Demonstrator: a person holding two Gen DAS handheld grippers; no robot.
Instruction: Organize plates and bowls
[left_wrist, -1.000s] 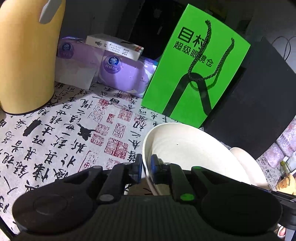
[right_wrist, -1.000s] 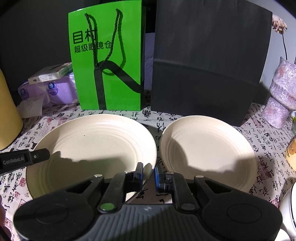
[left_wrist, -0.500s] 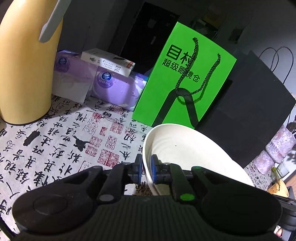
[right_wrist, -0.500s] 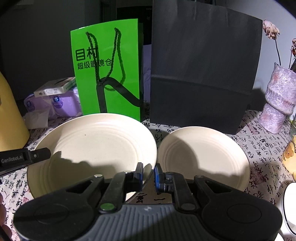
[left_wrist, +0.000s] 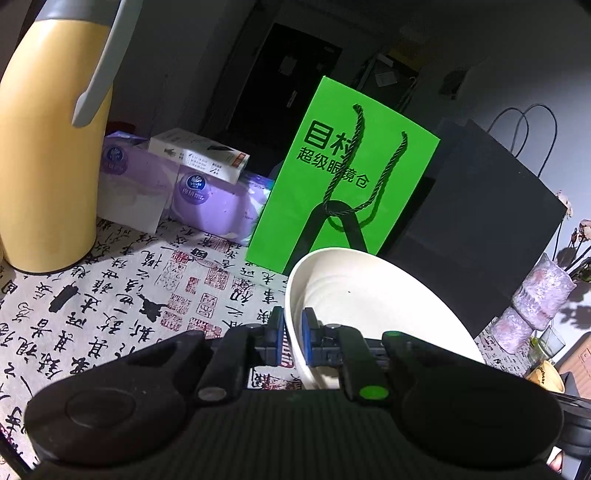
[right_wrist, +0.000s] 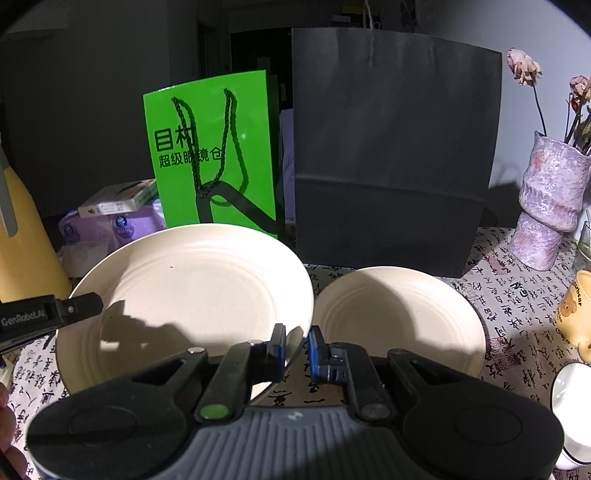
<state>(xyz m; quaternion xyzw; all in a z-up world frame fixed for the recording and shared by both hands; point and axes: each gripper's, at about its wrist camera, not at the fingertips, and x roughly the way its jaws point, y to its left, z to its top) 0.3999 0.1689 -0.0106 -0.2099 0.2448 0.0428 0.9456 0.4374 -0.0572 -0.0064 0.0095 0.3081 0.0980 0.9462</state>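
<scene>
Gripped at its rim by both my left gripper and my right gripper, the large plate now sits higher off the tablecloth than a second ago, overlapping the green bag behind it.

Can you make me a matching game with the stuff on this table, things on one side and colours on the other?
Things:
1. plate held by both grippers
2. rope-handled bag
3. vase with dried flowers
4. tall jug

Colours:
A. yellow
B. cream
C. bright green
D. mottled purple

Pairs: 1-B, 2-C, 3-D, 4-A
</scene>
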